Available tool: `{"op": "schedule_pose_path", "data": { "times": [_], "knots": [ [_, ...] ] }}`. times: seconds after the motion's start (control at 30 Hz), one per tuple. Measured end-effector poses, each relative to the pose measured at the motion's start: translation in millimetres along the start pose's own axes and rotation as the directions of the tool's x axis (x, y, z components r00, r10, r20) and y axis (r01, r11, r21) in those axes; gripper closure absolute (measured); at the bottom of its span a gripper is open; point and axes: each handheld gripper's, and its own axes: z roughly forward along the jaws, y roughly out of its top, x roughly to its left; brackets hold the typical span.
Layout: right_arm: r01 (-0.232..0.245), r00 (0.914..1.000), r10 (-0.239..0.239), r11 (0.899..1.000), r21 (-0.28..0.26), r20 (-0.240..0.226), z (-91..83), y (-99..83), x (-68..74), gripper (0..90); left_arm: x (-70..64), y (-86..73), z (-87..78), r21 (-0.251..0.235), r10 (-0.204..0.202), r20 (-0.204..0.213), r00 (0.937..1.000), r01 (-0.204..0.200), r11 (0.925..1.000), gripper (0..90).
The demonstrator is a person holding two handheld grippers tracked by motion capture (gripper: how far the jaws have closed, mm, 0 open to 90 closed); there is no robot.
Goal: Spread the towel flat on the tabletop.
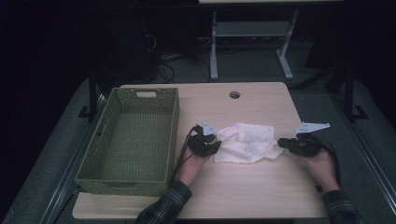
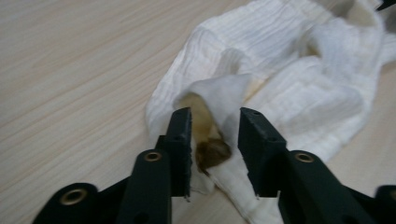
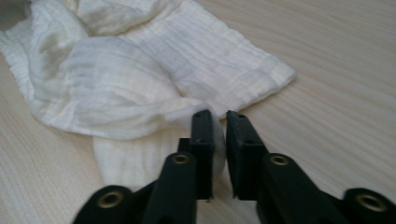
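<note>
So the white cloth (image 1: 246,143) is lying crumpled on the table (image 1: 261,196), right of the green basket (image 1: 133,140). Left gripper (image 2: 215,128) has its jaws spread around a fold at the cloth's edge, not clamped. Right gripper (image 3: 219,122) is pinching the opposite edge.

You have: 1 white cloth (image 1: 245,142) | 1 green woven basket (image 1: 108,140) | 1 wooden table (image 1: 261,191) | 2 handheld grippers – left gripper (image 1: 215,140), right gripper (image 1: 281,143) | 2 hands on them – yours.
</note>
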Motion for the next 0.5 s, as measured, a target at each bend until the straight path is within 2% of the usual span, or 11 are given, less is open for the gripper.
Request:
{"op": "schedule_pose_path", "data": {
  "times": [0.1, 0.2, 0.27, 0.37, 0.5],
  "knots": [
    [-0.024, 0.9996, 0.023, 0.999, -0.037, -0.016, -11.3, -0.5, -3.8, 69.5, -6.4, 0.0, -12.7, -0.014, 0.005, 0.026, 0.9997, -0.005, 0.9999, 60.7],
    [-0.013, 0.9998, 0.012, 0.998, -0.059, -0.014, -24.5, 0.1, -1.2, 68.5, -15.9, -3.6, -21.7, -0.005, 0.039, 0.045, 0.9982, -0.039, 0.9992, 59.5],
    [-0.015, 0.9994, 0.012, 0.997, -0.08, -0.032, -30.5, -1.1, -0.4, 69.6, -20.8, -8.1, -23.3, 0.011, 0.056, 0.068, 0.9961, -0.057, 0.9983, 59.6],
    [-0.018, 0.9989, 0.015, 0.996, -0.082, -0.045, -34.7, -3.3, 3.1, 70.8, -25.3, -12.8, -19.7, 0.033, 0.066, 0.084, 0.9942, -0.069, 0.997, 60.2],
    [-0.009, 0.998, 0.004, 0.997, -0.079, -0.062, -31.5, -3.3, 7.5, 70.5, -25.0, -17.4, -6.4, 0.077, 0.074, 0.101, 0.9921, -0.082, 0.9937, 60.2]
  ]
}}
